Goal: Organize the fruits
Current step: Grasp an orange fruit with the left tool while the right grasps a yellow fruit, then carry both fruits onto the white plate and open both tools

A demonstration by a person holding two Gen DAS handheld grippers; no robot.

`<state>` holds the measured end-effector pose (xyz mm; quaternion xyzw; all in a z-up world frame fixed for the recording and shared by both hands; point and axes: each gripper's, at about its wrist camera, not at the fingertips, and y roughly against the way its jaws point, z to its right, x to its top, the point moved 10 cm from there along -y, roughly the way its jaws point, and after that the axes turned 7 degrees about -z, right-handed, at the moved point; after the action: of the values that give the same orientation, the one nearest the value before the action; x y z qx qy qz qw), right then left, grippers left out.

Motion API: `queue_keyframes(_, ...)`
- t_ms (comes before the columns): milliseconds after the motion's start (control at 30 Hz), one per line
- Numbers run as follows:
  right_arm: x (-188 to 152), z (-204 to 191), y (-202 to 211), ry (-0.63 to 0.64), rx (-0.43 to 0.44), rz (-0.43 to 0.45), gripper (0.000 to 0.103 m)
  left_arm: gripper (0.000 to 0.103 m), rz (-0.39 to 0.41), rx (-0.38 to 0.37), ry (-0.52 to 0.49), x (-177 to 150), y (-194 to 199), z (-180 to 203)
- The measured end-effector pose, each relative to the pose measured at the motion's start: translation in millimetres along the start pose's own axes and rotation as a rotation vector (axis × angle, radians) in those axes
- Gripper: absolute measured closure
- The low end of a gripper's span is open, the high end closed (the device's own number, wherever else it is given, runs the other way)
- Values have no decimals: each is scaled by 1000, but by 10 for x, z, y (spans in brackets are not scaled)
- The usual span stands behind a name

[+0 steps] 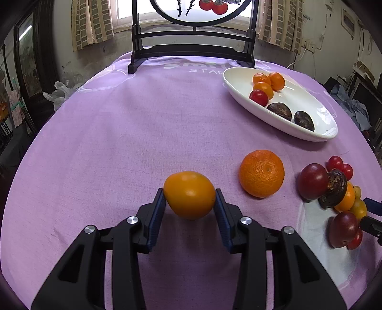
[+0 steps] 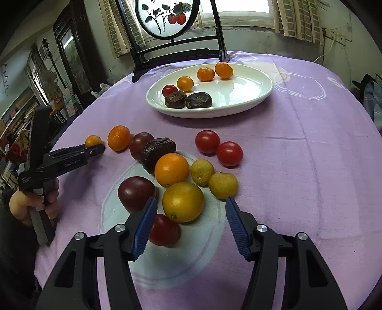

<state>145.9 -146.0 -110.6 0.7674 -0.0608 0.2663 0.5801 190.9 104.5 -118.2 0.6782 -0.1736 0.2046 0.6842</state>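
Observation:
My left gripper (image 1: 189, 199) is shut on a smooth orange-yellow fruit (image 1: 189, 194) low over the purple cloth; the right wrist view shows the same gripper (image 2: 96, 149) from the side. A rough mandarin (image 1: 262, 173) lies just right of it. My right gripper (image 2: 191, 201) stands open around a yellow-orange fruit (image 2: 183, 201) in the loose pile, and neither pad touches the fruit. The left pad (image 2: 145, 226) is beside a dark plum (image 2: 136, 193) and a red tomato (image 2: 164, 230). The white oval plate (image 2: 238, 90) holds small oranges, a tomato and two dark brown fruits.
A dark wooden stand with a round painted screen (image 2: 167, 19) stands at the table's far edge behind the plate. Two red tomatoes (image 2: 218, 147) and two yellow-green fruits (image 2: 212, 178) lie right of the pile. A hand (image 2: 33, 202) grips the left tool's handle at the table's left edge.

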Motion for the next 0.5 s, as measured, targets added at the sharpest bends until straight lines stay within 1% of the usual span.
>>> queue_keyframes(100, 36, -33, -115, -11, -12, -21, 44, 63, 0, -1, 1, -1, -2, -1)
queue_keyframes(133, 36, -54, -154, -12, -2, -28, 49, 63, 0, -1, 1, -2, -2, -1)
queue_keyframes(167, 31, -69, -191, -17, 15, -38, 61, 63, 0, -1, 1, 0, -4, 4)
queue_keyframes(200, 36, -64, -203, -29, 25, -34, 65, 63, 0, -1, 1, 0, -3, 1)
queue_keyframes(300, 31, -35, -174, -46, 31, -30, 65, 63, 0, -2, -1, -1, 0, 1)
queue_keyframes(367, 41, -26, -88, -41, 31, -9, 65, 63, -5, -12, -16, -14, 20, 44)
queue_keyframes(433, 78, -7, 43, -32, 24, 27, 65, 63, -3, -35, -27, -26, 72, 98)
queue_keyframes(500, 139, 25, 174, -12, -1, 68, 65, 63, 16, -47, -38, -8, 164, 148)
